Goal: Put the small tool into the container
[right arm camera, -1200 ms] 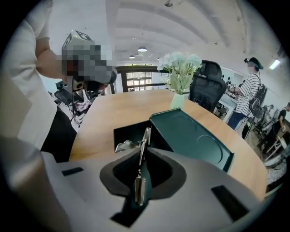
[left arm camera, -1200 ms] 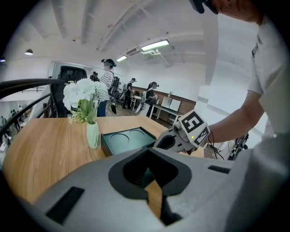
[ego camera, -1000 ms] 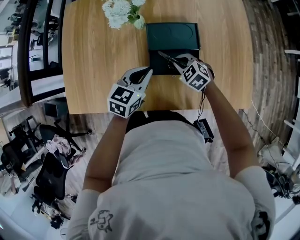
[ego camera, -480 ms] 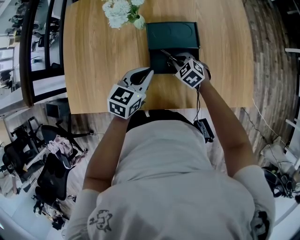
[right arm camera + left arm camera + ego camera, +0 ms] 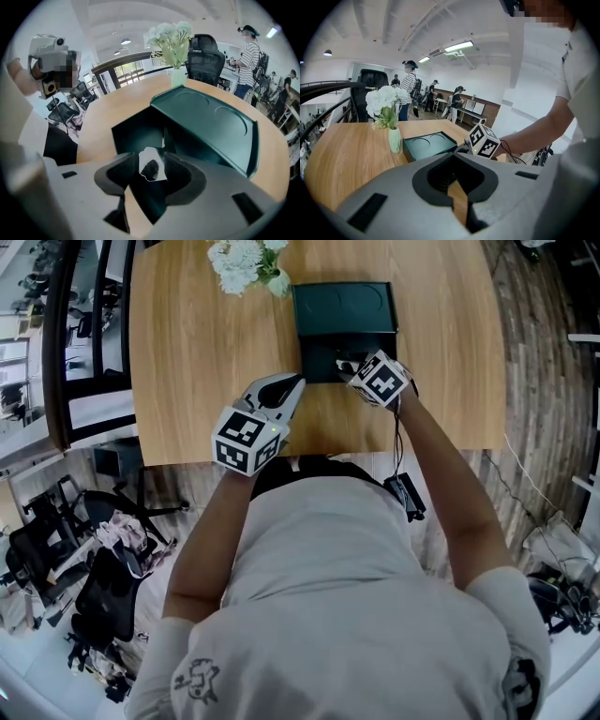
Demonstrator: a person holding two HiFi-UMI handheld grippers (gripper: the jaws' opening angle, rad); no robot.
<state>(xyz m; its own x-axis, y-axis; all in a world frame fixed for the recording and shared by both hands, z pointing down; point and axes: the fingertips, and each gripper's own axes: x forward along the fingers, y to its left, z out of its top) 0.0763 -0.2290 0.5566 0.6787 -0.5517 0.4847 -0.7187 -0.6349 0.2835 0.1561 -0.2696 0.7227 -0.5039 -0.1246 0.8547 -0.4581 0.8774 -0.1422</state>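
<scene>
A dark green box (image 5: 319, 360) stands on the wooden table (image 5: 197, 343), its lid (image 5: 343, 307) laid back behind it. My right gripper (image 5: 347, 366) reaches steeply down into the box. Its jaws have just been opening and stand apart. In the right gripper view a small pale tool with a dark blob (image 5: 152, 165) shows between the right gripper (image 5: 151, 172) jaws, low over the box floor (image 5: 133, 133), with no pad pressing it. My left gripper (image 5: 297, 382) rests by the box's front left corner, shut and holding nothing; in the left gripper view it (image 5: 452, 177) shows only table behind.
A vase of white flowers (image 5: 246, 263) stands left of the lid. The table's near edge (image 5: 309, 457) runs just below both grippers. A cable (image 5: 401, 442) hangs from the right gripper. Office chairs (image 5: 94, 549) stand on the floor at left. People stand far off in the room (image 5: 408, 89).
The right gripper has moved further over the box and dipped into it, rolling as it went. The thin dark tool that stuck out of its jaws no longer shows there. The left gripper has stayed put.
</scene>
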